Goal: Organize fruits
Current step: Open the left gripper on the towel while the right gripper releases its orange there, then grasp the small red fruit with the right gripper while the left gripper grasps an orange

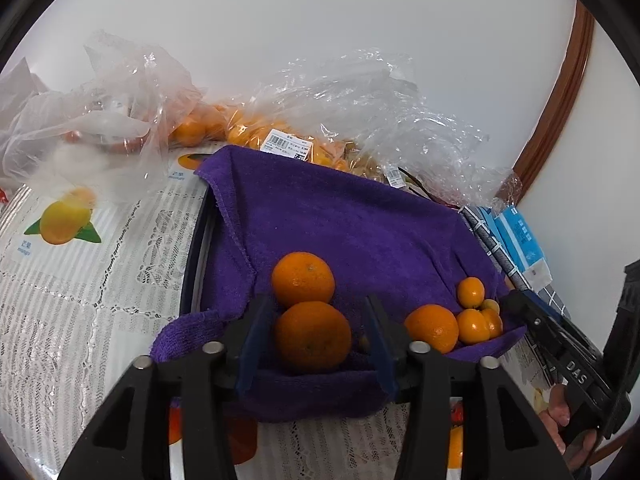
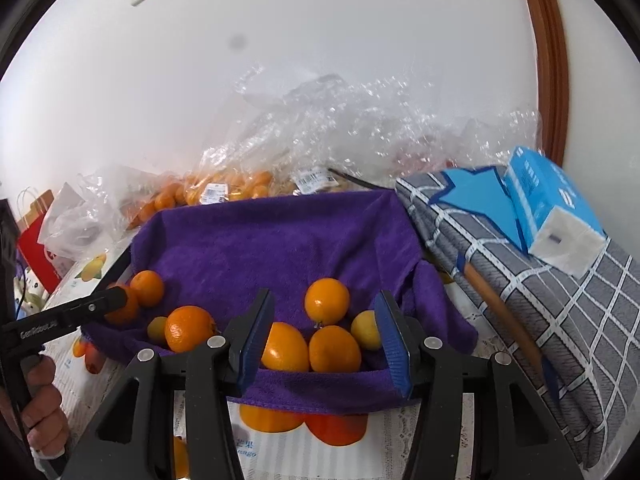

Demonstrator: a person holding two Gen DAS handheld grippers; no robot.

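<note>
- My fruits sit in a container lined with a purple towel (image 1: 352, 232), which drapes over its rim; the container stands on a lace-patterned tablecloth (image 1: 80, 304) printed with mango pictures.
- From the left wrist I see two large oranges, the near orange (image 1: 313, 336) touching the far orange (image 1: 303, 279) behind it, both on the towel's left part.
- To their right lies a third orange (image 1: 432, 328), just beside a cluster of small kumquats (image 1: 478, 312) at the towel's right edge.
- From the right wrist the kumquats show as a close group of smooth orange-yellow fruits (image 2: 320, 336), packed against the near rim.
- Behind the container, clear plastic bags (image 1: 320, 120) hold more orange fruit with price labels.
- My left gripper (image 1: 316, 344) hovers low at the near rim, its blue-padded fingers spread wide on either side of the near orange, not pressing it.
- My right gripper (image 2: 324, 340) points into the container, fingers wide apart around the kumquat group, holding nothing.
</note>
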